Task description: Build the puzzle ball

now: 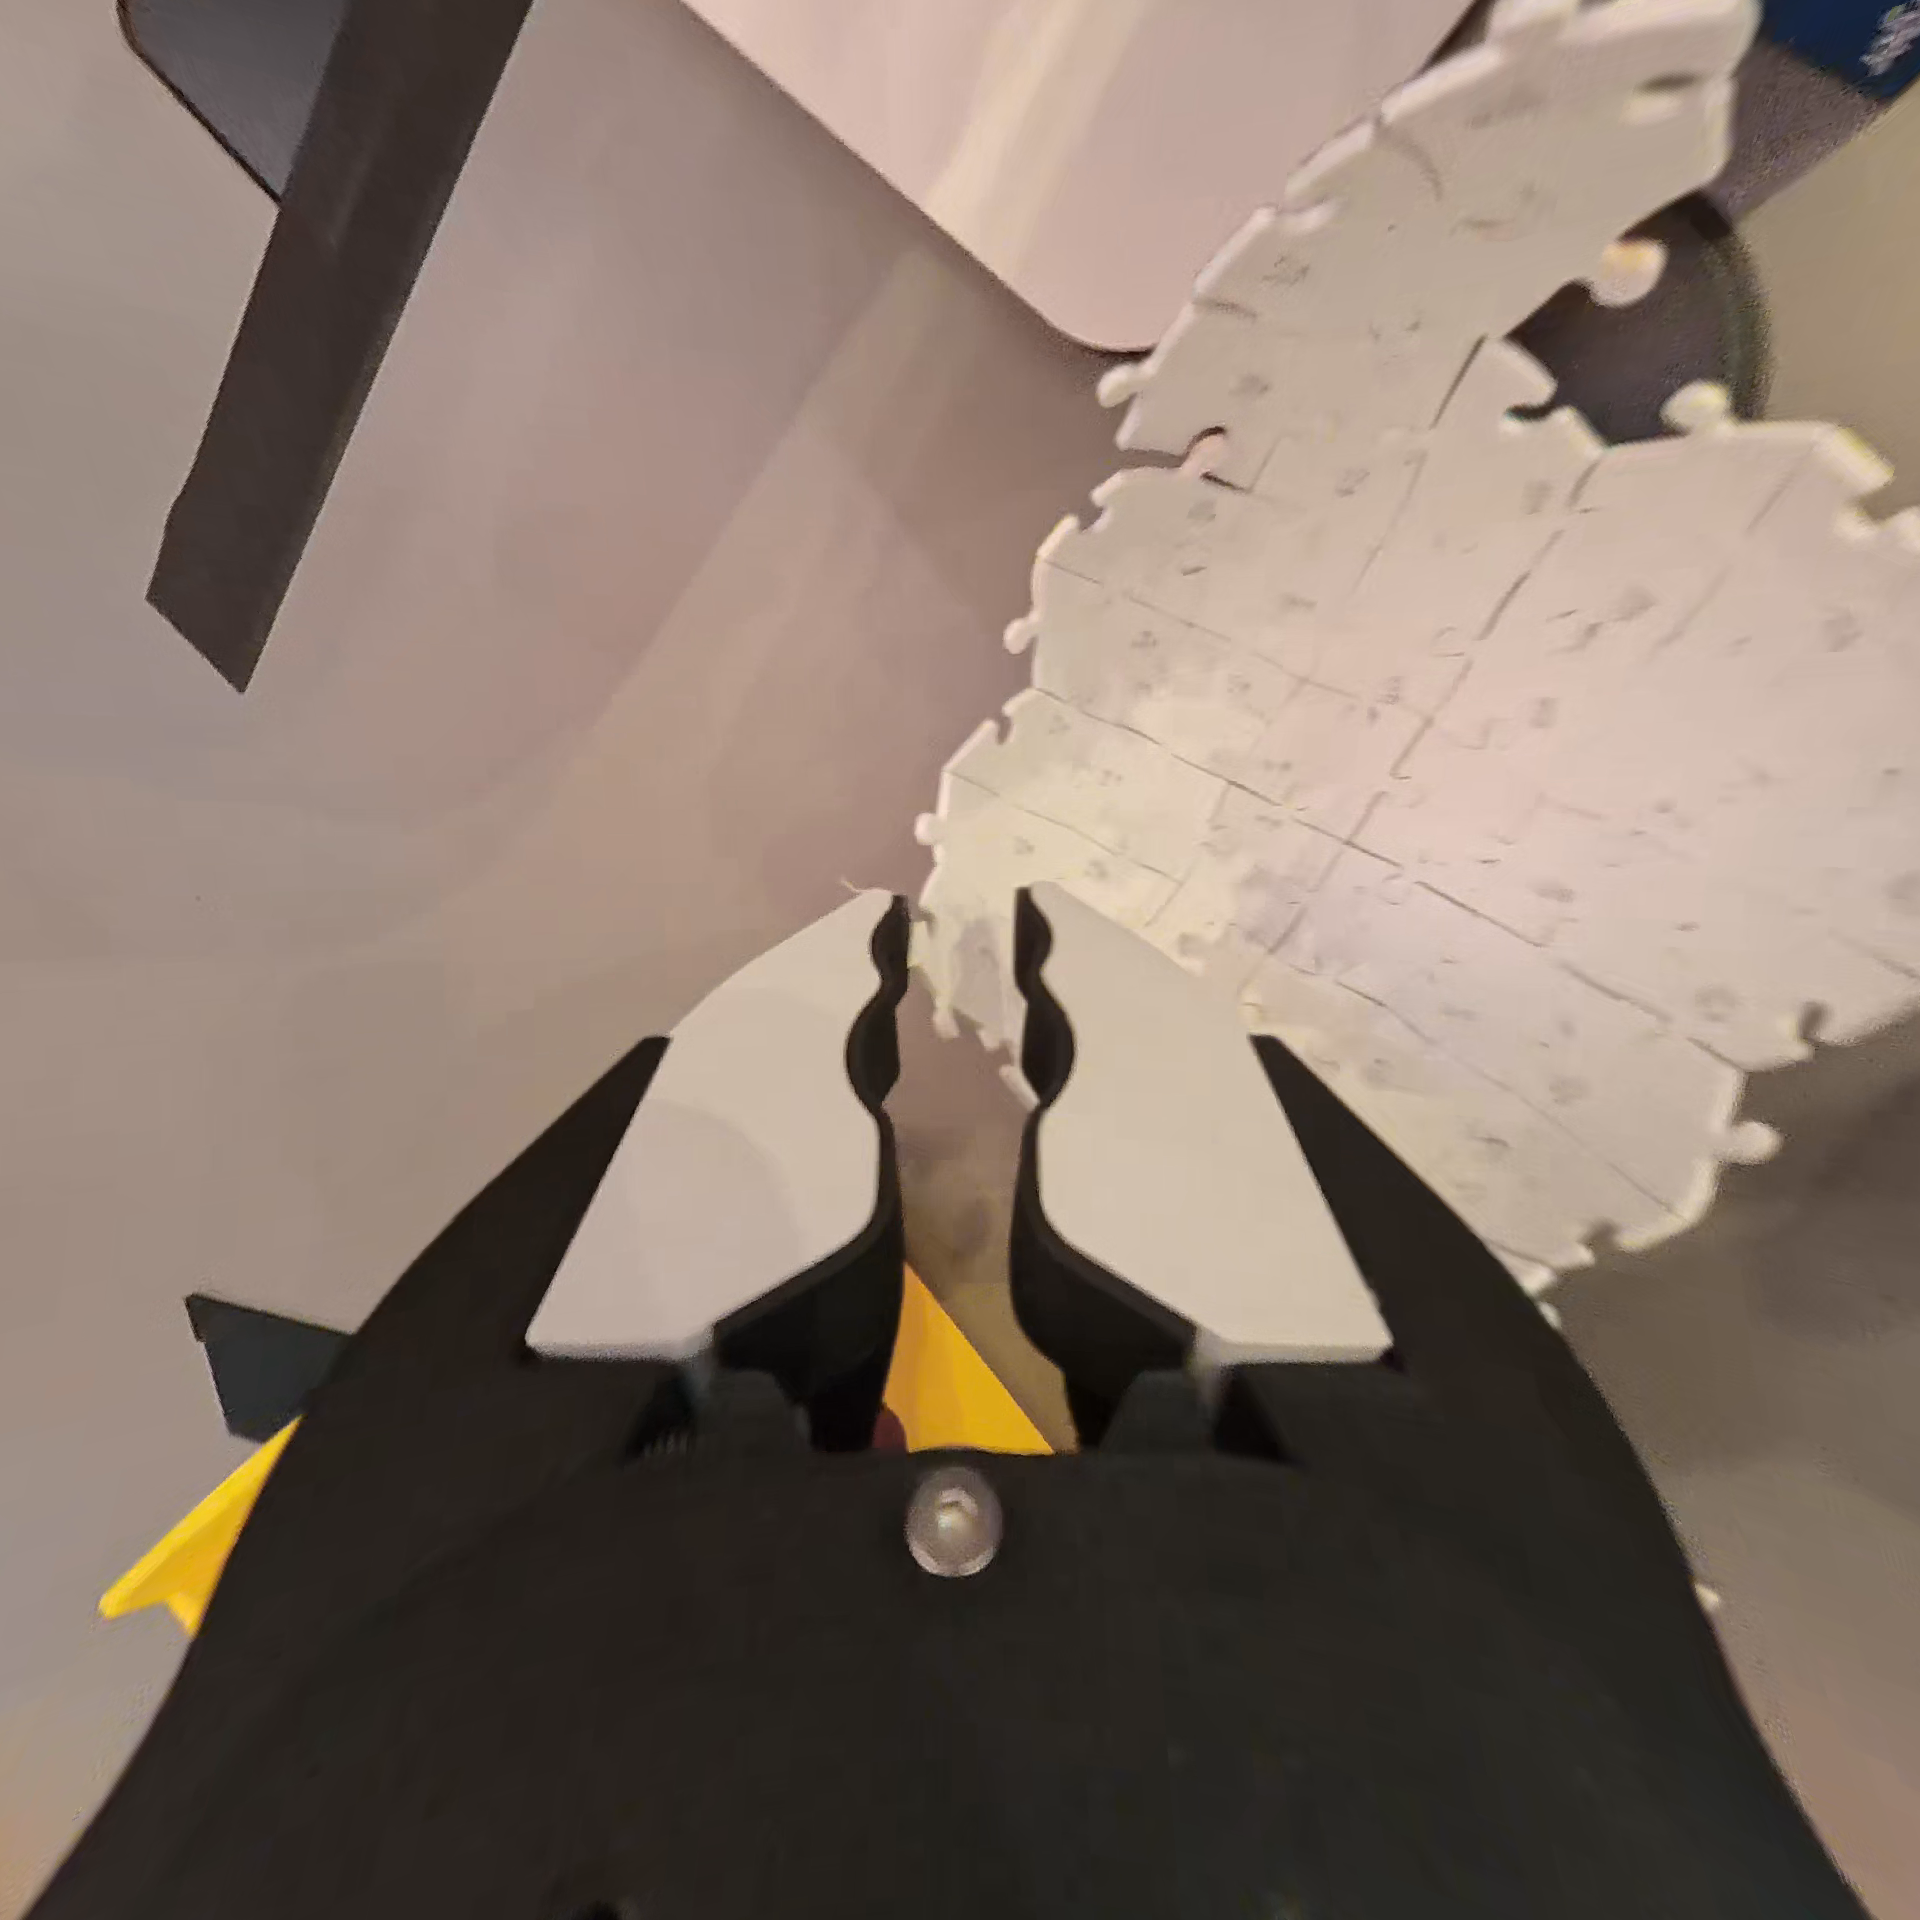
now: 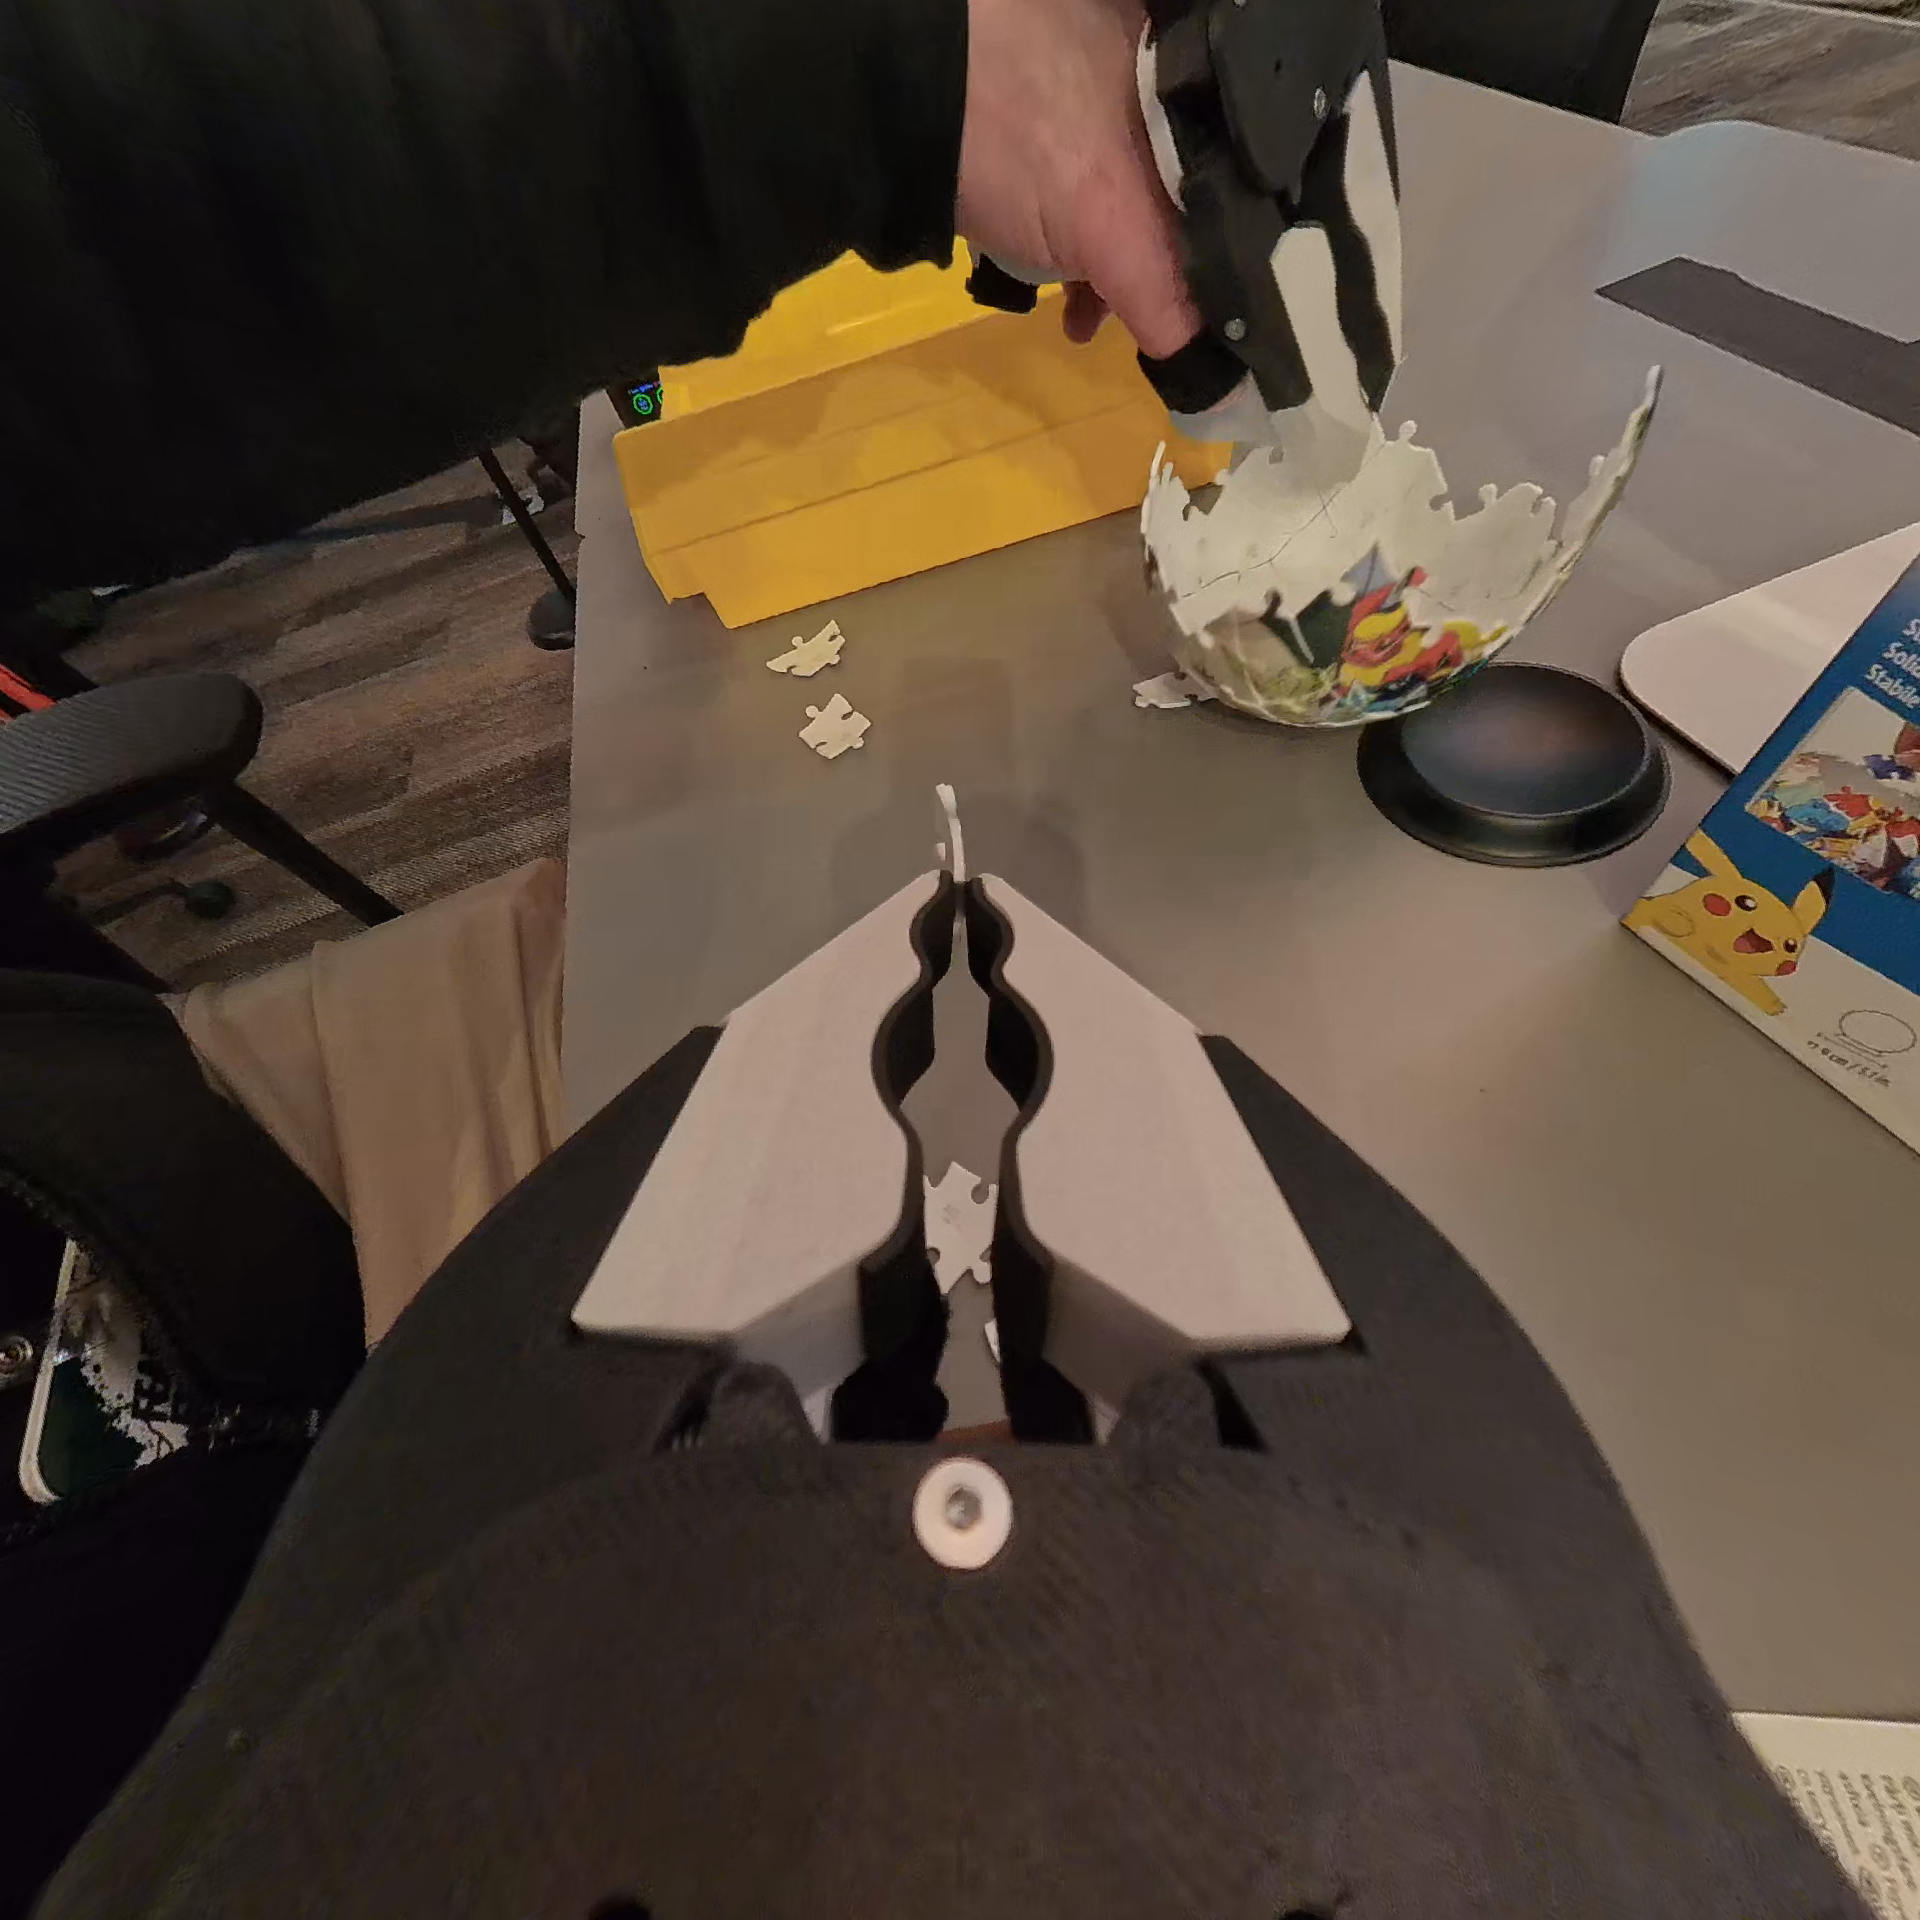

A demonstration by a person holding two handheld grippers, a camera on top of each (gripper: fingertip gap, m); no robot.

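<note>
The partial puzzle ball [image 2: 1382, 582] is an open half shell, white inside and colourful outside, resting on the grey table [image 2: 1143, 987]. Its white inside fills the right of the left wrist view [image 1: 1455, 727]. My left gripper [image 1: 964, 909] is closed over the shell's rim, one finger inside and one outside; it also shows from afar in the right wrist view [image 2: 1340, 410], held by a hand. My right gripper [image 2: 958, 883] is shut on a white puzzle piece [image 2: 948, 826], held edge-on above the table, well short of the ball.
A yellow tray [image 2: 894, 457] lies behind the ball, and a black round stand [image 2: 1512, 764] is beside it. Loose white pieces [image 2: 833, 724] lie mid-table. A blue puzzle box [image 2: 1829, 831] and a white mat [image 2: 1745, 665] are at the right. The table's left edge [image 2: 571, 831] borders a chair [image 2: 125, 748]. The gap from one gripper's tips to the other's is roughly 25 cm.
</note>
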